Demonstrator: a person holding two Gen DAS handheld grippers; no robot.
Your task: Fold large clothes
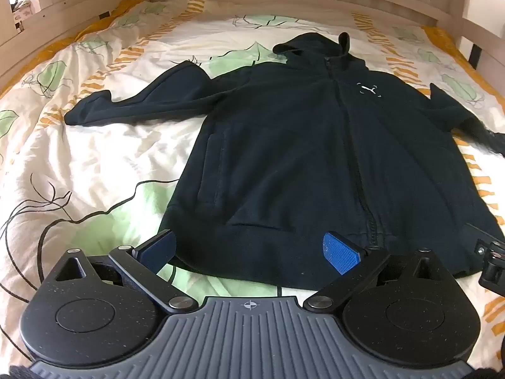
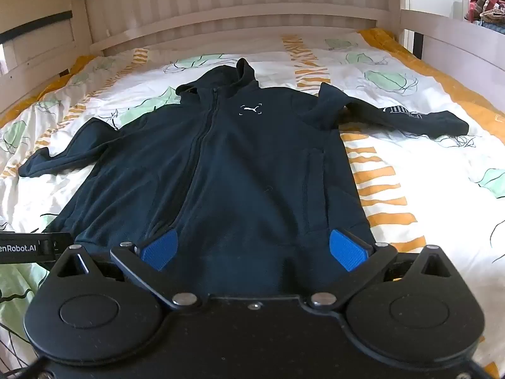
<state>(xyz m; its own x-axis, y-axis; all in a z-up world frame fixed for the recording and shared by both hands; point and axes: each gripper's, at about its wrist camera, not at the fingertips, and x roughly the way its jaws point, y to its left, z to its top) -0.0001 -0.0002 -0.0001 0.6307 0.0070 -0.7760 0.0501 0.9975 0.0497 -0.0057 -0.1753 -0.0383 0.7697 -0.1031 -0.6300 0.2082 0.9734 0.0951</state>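
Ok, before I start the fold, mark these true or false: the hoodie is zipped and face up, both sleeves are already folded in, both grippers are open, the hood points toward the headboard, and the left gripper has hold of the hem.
1. The hoodie lies face up with its zipper closed. True.
2. Both sleeves are folded in over the chest. False: the left sleeve and right sleeve lie spread out on the bedsheet.
3. Both grippers are open. True: left gripper and right gripper both stand wide apart.
4. The hood points toward the headboard. True.
5. The left gripper grips the hem. False: it is open at the hem, gripping nothing.
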